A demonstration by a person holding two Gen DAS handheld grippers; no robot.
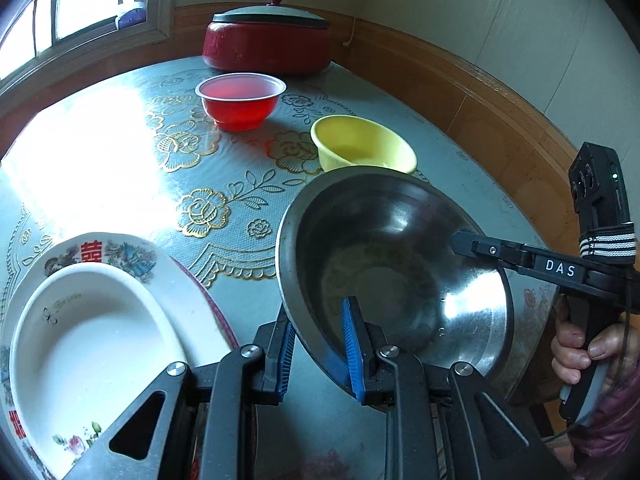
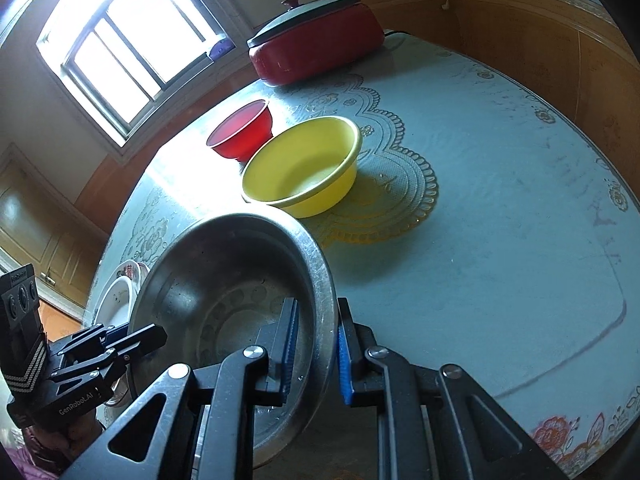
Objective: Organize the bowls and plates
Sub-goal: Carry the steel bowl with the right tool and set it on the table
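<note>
A: Start with the left gripper (image 1: 320, 344) in its own wrist view. How do its jaws stand?

B: Pinched on the near rim of the steel bowl (image 1: 394, 276): one blue pad inside the wall, the other outside. The bowl is tilted, its far rim raised.

A: And the other tool there?

B: The right gripper (image 1: 460, 242) reaches in from the right side and grips the bowl's right rim; a hand (image 1: 580, 350) holds its handle.

A: Where are the rest of the dishes?

B: A white bowl (image 1: 86, 344) sits in a patterned plate (image 1: 132, 258) at the near left edge of the table (image 1: 224, 160). A yellow bowl (image 1: 362, 146) stands just beyond the steel bowl, a red bowl (image 1: 240, 100) farther back, and a red lidded pot (image 1: 268, 38) at the far edge.

A: Now the right wrist view.

B: The right gripper (image 2: 318, 350) clamps the steel bowl's (image 2: 228, 292) right rim, wall between its pads. The left gripper (image 2: 120, 336) holds the opposite rim at lower left. The yellow bowl (image 2: 300, 166) sits just past the steel bowl, the red bowl (image 2: 240, 130) behind it, touching or nearly so, the pot (image 2: 316, 44) at the table's (image 2: 500, 200) far edge. The white bowl (image 2: 116, 300) and plate (image 2: 132, 270) peek out at the left edge.
</note>
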